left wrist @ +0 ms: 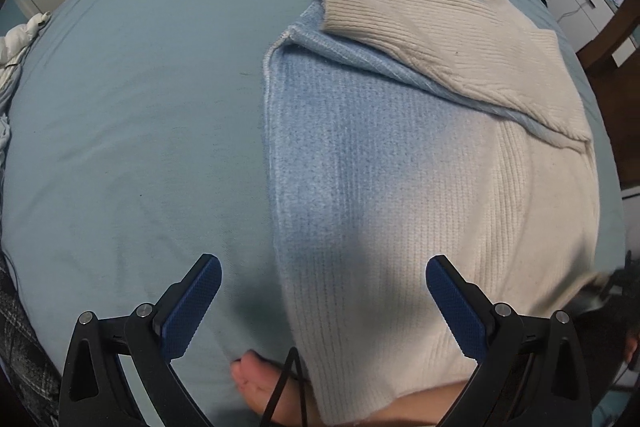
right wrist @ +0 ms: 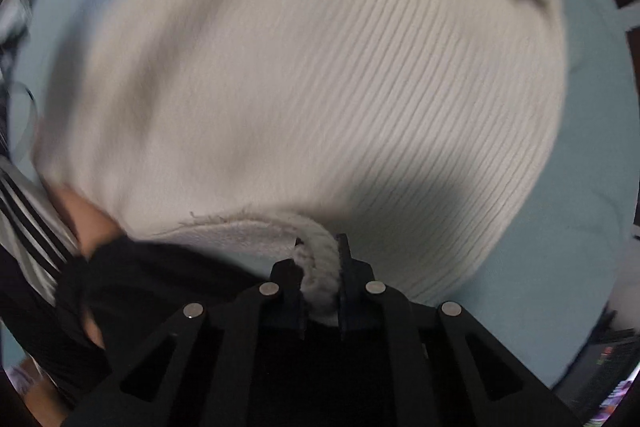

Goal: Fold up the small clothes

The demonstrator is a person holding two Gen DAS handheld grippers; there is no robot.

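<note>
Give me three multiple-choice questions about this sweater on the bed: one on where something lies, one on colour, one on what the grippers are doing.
1. Where does the cream sleeve lie?
A. Folded across the sweater's upper part
B. Hanging off the bed
C. Under the pillow

2. What colours is the sweater?
A. Red and black
B. Blue fading to cream
C. Plain green

3. How is the right hand-held gripper?
A. Wide open above the sheet
B. Shut on the sweater's hem
C. Holding a hanger

Answers: A, the sleeve crosses the body diagonally on the teal sheet; B, the blue side blends into cream; B, knit is pinched between its fingers, while the left hand-held gripper stands open.
</note>
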